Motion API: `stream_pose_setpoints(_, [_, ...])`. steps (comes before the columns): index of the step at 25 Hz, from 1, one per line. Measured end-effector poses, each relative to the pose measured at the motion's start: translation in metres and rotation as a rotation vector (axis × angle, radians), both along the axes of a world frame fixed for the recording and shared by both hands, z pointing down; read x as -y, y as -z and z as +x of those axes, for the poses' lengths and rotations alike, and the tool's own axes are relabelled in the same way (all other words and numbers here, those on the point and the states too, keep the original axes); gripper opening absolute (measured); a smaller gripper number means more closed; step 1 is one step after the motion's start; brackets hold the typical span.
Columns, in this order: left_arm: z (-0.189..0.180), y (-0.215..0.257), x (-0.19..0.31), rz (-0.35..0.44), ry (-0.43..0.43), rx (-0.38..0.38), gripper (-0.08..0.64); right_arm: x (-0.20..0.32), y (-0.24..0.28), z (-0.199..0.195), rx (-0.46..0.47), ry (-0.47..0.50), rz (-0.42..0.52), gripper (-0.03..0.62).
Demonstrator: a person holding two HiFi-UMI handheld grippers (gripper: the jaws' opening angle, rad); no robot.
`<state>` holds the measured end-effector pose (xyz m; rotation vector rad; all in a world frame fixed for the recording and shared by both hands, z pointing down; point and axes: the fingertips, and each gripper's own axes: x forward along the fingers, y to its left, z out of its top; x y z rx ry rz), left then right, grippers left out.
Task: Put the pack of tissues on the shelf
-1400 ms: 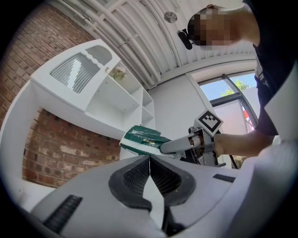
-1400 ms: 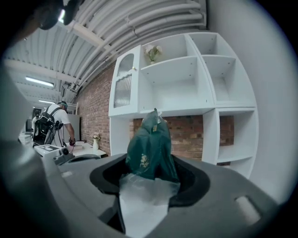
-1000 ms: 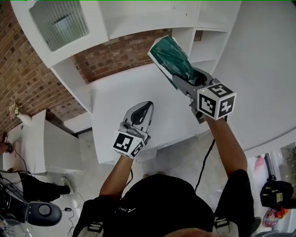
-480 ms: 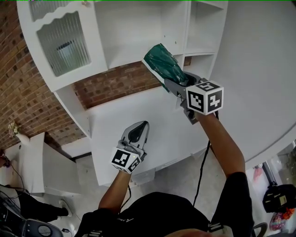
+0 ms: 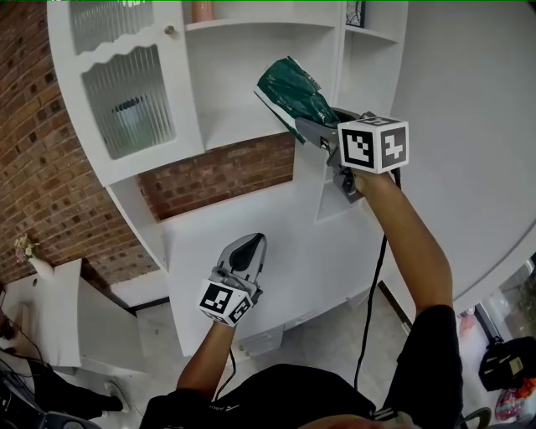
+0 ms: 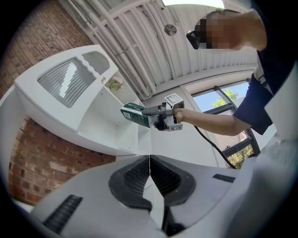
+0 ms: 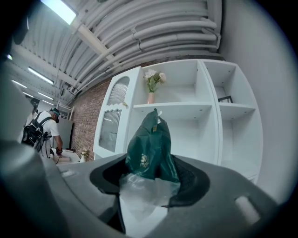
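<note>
pack of tissues [image 7: 150, 139] looks soft, light, slippery-wrapped
right hand-held gripper [image 7: 151, 175] pinches its end, jaws part-open; left hand-held gripper [image 6: 150, 171] closed, empty

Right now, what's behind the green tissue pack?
Behind the pack is the white shelf, with a vase of flowers standing higher up. The pack covers the middle of the shelf's back wall, so anything there can't be seen.

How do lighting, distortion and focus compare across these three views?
Head view: evenly lit and sharp, though the shelf unit bows. Left gripper view: strong fisheye, dark corners, ceiling panel glaring. Right gripper view: fisheye too, strip light blown out; the pack of tissues looks soft at its near end.
</note>
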<state>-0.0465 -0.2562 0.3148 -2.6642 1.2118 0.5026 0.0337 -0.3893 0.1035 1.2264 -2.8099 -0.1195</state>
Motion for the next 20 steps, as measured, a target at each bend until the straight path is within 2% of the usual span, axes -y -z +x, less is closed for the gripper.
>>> stream_pose_setpoints(15, [-0.035, 0.001, -0.018, -0.004, 0.005, 0.005, 0.002, 0.016, 0.111, -0.019, -0.019, -0.062, 0.091, 0.253])
stream_pose_setpoints(20, [-0.045, -0.006, -0.021, -0.011, 0.015, 0.005, 0.002, 0.019, 0.144, -0.019, 0.017, -0.082, 0.123, 0.253])
